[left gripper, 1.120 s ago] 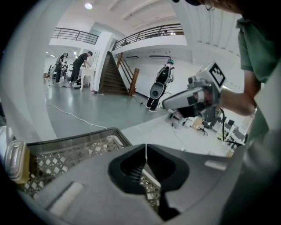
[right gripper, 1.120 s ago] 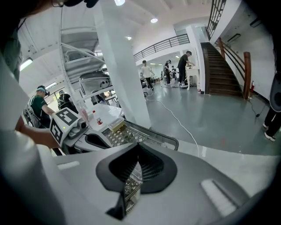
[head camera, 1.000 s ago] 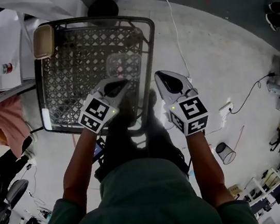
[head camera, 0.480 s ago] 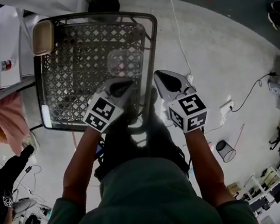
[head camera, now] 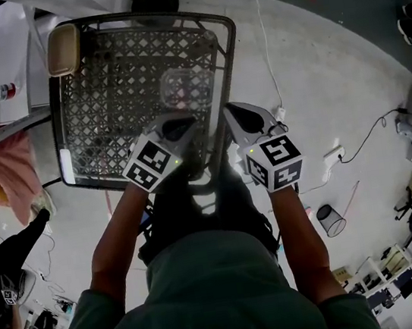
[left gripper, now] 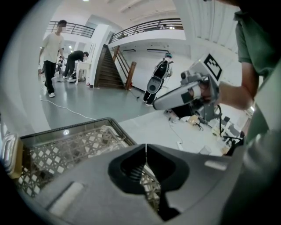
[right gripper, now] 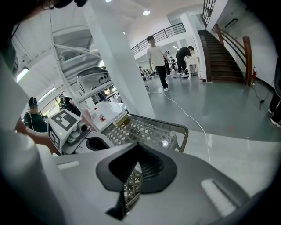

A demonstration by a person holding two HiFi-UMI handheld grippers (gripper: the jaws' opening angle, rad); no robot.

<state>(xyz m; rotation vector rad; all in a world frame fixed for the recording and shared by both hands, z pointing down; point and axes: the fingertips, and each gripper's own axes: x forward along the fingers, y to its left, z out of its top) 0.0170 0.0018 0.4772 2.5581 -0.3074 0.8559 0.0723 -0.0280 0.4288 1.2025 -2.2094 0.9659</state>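
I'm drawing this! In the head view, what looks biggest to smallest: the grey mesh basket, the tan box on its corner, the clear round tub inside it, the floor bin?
1. Grey metal mesh basket.
2. Tan rounded box and clear round tub: about alike.
3. Small round floor bin, though it sits farther away.

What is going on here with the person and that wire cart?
A person in a green shirt stands over a wire mesh cart with a gripper in each hand. The left gripper hangs over the cart's near end and the right gripper is by its right rim. Both have their jaws closed on nothing. A clear plastic container lies in the cart just ahead of the left gripper. A tan lidded box sits at its far left corner.
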